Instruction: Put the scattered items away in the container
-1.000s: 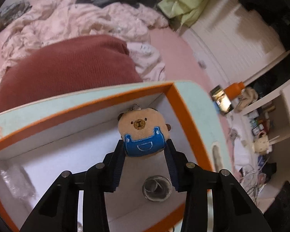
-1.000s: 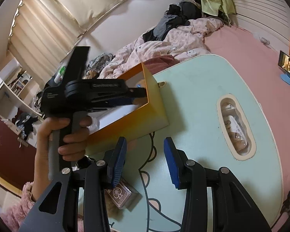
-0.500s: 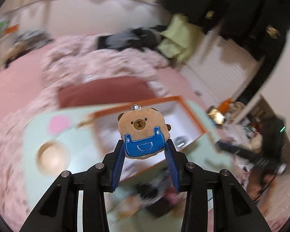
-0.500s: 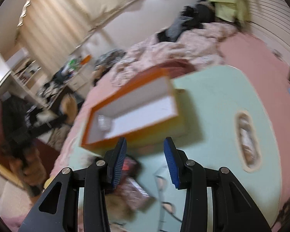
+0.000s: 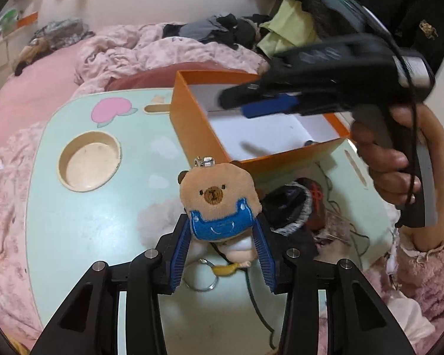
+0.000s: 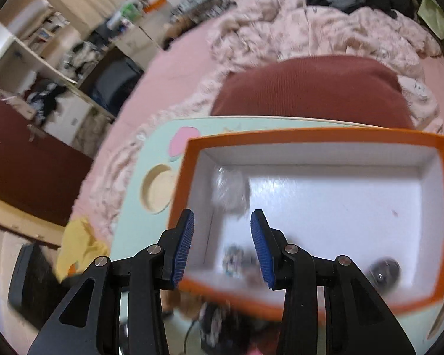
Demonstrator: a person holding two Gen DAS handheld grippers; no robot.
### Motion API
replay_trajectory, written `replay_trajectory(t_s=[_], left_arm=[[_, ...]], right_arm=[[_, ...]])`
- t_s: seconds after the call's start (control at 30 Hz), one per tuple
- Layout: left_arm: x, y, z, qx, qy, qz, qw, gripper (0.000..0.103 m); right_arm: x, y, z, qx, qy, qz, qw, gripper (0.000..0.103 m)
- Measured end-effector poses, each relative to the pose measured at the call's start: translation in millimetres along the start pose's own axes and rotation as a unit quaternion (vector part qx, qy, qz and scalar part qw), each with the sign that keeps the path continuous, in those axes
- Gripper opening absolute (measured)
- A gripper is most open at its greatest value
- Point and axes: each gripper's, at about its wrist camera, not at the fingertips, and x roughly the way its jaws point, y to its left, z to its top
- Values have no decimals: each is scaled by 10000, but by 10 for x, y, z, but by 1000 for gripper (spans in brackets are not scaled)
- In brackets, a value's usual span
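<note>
At centre frame we pinch the bear keychain plush (image 5: 219, 204) in our left gripper (image 5: 222, 254), short of the orange box (image 5: 192, 118); our empty, parted right gripper (image 6: 222, 245) over it risks collision.

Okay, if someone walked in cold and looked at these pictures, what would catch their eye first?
Probably the little bear plush in blue overalls, pinched in the left gripper above the mint-green table. Behind it, the orange box with white insides, and the right gripper hanging empty above it.
</note>
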Motion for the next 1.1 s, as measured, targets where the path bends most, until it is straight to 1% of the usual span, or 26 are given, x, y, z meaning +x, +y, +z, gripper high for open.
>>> replay_trajectory(t_s=[0.1,0.2,0.27,0.3,0.33,0.4,0.47,0.53,0.63,0.7,0.77,0.83,0.93,1.03,1.1], left_arm=[[37,18,22,-46,-83,32,9999,42],[88,-58,7,197,41,222,9995,42],[91,-87,-16,306,25,333,9990,42],[89,-85,-18,304,26,325,9990,42],[87,-72,-11,276,32,288,9992,42],[67,-27,5,153,12,135,9998,42],[22,23,12,-44,-57,-68,10000,44],[-27,73,22,-242,-155,-226,9993,53],[-122,136,45,-464,-372,-224,9980,54],[-182,178,59,-550,-496,-162,9971,54],[-204,221,52,-589,-523,-76,9969,54],[-174,259,28,-608,-436,56,9972,54],[-110,263,3,-583,-290,26,9979,54],[-63,165,18,-467,-324,-91,9983,54],[-35,59,11,-331,-227,-311,9987,54]], right_arm=[[224,56,106,-17,157,-159,9997,42],[419,62,182,70,257,-520,9983,42],[465,38,200,70,217,-590,9980,41],[475,13,212,82,215,-576,9981,38],[478,-7,219,92,195,-510,9985,30],[419,-36,222,113,106,-460,9988,29],[243,-47,202,103,-93,-448,9989,29],[29,-2,170,25,-291,-332,9990,29],[-458,70,7,-168,-625,-166,9978,29],[-703,127,-134,-321,-651,-1,9974,29],[-821,199,-288,-503,-538,120,9972,29],[-810,233,-458,-633,-320,281,9971,29],[-685,174,-671,-603,-14,316,9977,29],[-497,81,-827,-553,180,-12,9983,29],[-414,2,-864,-475,147,-209,9985,31]])
